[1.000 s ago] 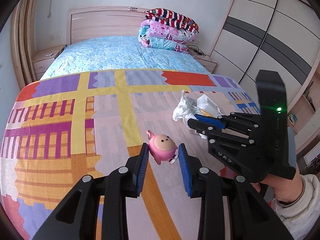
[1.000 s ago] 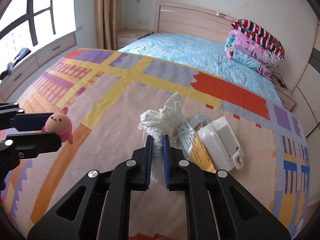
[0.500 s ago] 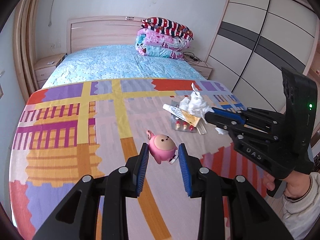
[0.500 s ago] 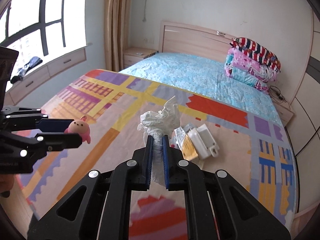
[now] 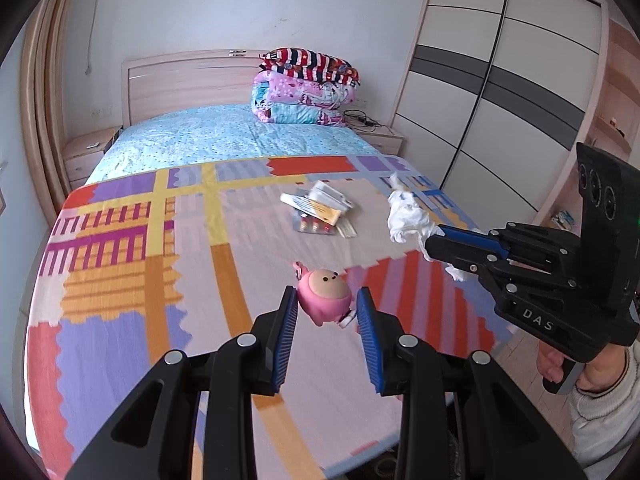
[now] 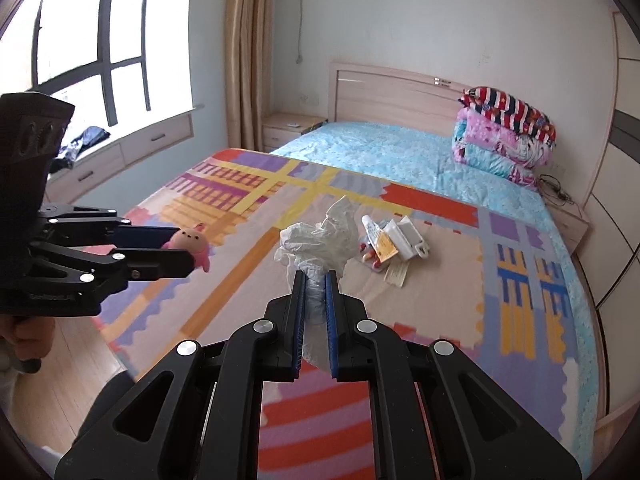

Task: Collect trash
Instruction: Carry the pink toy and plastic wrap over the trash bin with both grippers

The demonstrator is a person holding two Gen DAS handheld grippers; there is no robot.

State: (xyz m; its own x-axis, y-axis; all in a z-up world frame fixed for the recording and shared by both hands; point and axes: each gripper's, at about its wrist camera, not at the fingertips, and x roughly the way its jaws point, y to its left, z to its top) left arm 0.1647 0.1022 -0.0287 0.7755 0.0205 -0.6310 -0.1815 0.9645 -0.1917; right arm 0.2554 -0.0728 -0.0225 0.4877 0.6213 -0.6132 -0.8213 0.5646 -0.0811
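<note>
My left gripper (image 5: 326, 300) is shut on a small pink toy figure (image 5: 323, 295), held in the air above the foot of the bed; the toy also shows in the right wrist view (image 6: 191, 243). My right gripper (image 6: 315, 278) is shut on a crumpled white plastic bag (image 6: 320, 240), lifted clear of the bed; the bag shows in the left wrist view (image 5: 408, 216) at the right gripper's tips. A pile of trash (image 5: 320, 210) lies on the patterned blanket: a tube, a white box, a blister pack and paper; it shows in the right wrist view (image 6: 394, 242).
The bed carries a colourful patterned blanket (image 5: 160, 248) and a blue sheet (image 5: 224, 136). Folded quilts (image 5: 304, 88) sit by the headboard. A wardrobe (image 5: 500, 92) stands at the right, a nightstand (image 5: 86, 156) and a window (image 6: 80, 40) at the left. Wooden floor (image 6: 80, 352) lies past the foot.
Both grippers have pulled back and up from the bed. The white bag has been lifted off the trash pile and now hangs well away from it. The pink toy stays gripped.
</note>
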